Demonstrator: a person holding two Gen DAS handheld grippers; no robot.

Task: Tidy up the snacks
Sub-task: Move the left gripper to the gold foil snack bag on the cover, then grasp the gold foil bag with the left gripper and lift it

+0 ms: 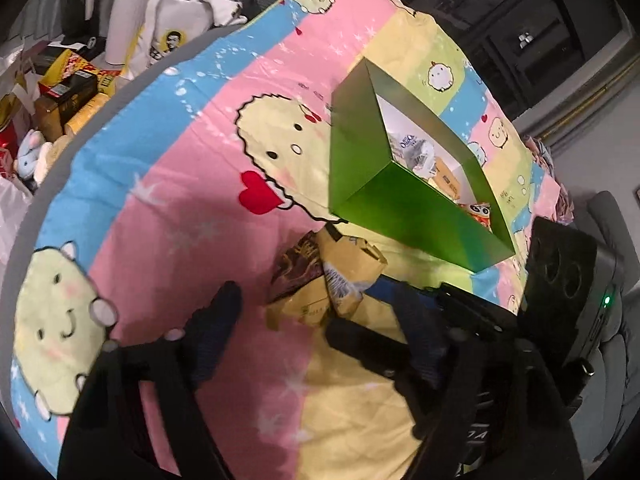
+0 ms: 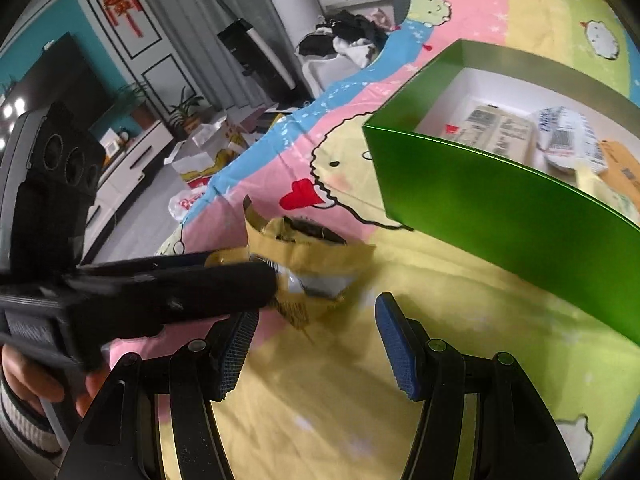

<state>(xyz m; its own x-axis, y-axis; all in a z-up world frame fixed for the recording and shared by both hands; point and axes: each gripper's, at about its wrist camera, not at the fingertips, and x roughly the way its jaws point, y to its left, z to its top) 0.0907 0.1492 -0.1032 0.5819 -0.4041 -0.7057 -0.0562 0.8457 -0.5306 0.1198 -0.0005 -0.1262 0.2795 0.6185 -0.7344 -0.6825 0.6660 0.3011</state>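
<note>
A crumpled yellow and brown snack packet [image 1: 320, 280] [image 2: 312, 256] lies on the cartoon-print cloth just in front of an open green box [image 1: 400, 208] [image 2: 480, 200]. The box holds several packs, among them a white-blue one [image 2: 568, 140] and a beige one [image 2: 496, 128]. My left gripper [image 1: 284, 312] [image 2: 268, 280] straddles the packet's near end; a strip of pink cloth shows between its left finger and the wrapper, so it is open. My right gripper [image 2: 316, 332] stands open just short of the packet with nothing between its blue pads. Its camera housing [image 1: 560, 280] fills the right edge of the left wrist view.
A hand in a striped sleeve [image 2: 24, 376] holds the left gripper. Beyond the cloth's left edge sit boxes and bags [image 1: 68, 92] and white clothes [image 1: 180, 20]. More bags [image 2: 200, 160] lie on the floor before a TV cabinet [image 2: 132, 160].
</note>
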